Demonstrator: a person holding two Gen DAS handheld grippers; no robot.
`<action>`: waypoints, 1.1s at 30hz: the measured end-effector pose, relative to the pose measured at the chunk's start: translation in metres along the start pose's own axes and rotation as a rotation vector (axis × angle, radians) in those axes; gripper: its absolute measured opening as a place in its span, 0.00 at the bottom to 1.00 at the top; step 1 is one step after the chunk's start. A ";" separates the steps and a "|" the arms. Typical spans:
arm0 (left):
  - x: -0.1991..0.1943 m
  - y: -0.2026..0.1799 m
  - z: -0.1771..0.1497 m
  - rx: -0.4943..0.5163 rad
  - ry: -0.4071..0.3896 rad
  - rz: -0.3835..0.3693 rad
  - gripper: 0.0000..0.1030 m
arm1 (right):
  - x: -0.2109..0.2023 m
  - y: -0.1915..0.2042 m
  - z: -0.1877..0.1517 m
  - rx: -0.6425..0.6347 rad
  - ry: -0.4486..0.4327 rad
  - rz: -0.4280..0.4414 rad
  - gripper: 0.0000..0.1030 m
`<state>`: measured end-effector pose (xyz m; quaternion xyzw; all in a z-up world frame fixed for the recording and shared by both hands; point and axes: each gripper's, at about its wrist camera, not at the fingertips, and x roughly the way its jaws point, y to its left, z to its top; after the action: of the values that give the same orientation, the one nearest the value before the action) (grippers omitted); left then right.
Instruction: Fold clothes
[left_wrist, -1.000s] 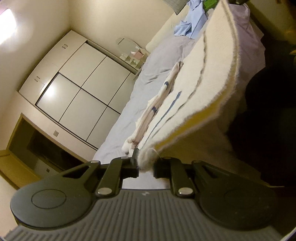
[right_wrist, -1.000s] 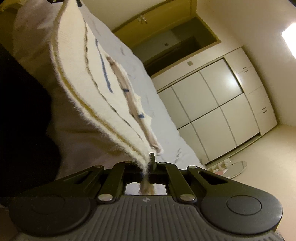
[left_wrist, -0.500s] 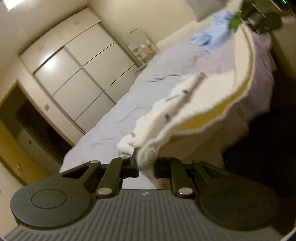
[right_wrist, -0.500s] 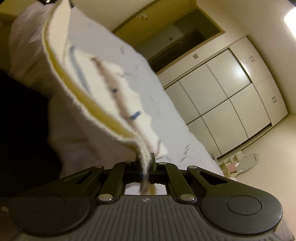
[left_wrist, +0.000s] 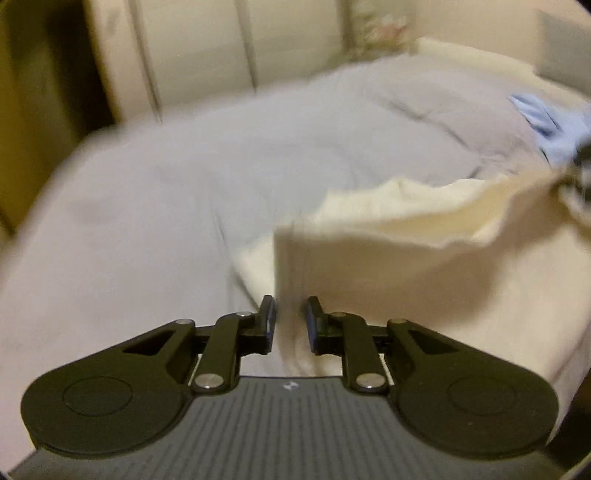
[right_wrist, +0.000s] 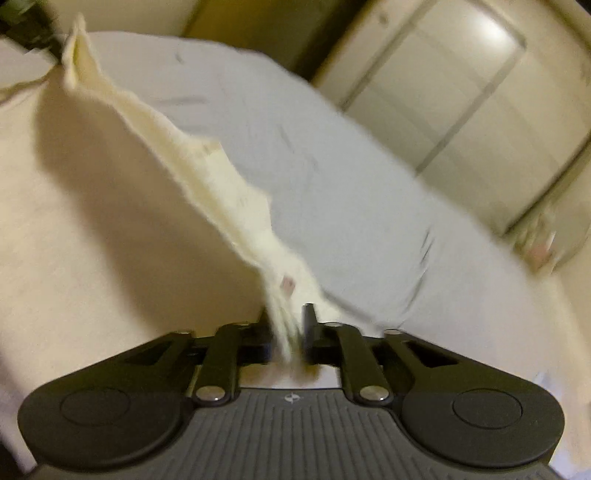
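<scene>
cloth: cream garment, its top edge strung between the two grippers, its body sagging onto the bed.
long axis: that edge runs from one gripper to the other, across the bed's near side.
left gripper: jaws narrow and opening, a corner between them; whether the pads press I cannot tell.
right gripper: jaws opening, the other corner loose in the gap.
nearer hand: neither, one at each end.

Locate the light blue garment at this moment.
In the left wrist view the light blue garment lies at the far right edge on the grey bed cover, beyond the raised cream towel. The right wrist view does not show it.
</scene>
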<state>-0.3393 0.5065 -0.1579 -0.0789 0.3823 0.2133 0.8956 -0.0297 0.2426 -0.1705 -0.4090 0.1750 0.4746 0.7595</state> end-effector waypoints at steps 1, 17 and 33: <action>0.009 0.009 -0.002 -0.054 0.025 -0.014 0.15 | 0.013 -0.004 -0.002 0.049 0.022 -0.017 0.52; 0.039 0.036 -0.009 -0.289 0.059 -0.236 0.26 | 0.020 -0.065 -0.067 0.816 0.019 0.329 0.31; 0.011 0.003 -0.010 -0.091 -0.110 -0.117 0.09 | -0.015 -0.034 -0.037 0.594 -0.057 0.149 0.12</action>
<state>-0.3405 0.5096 -0.1729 -0.1297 0.3174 0.1818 0.9216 -0.0028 0.1970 -0.1676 -0.1417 0.3142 0.4683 0.8136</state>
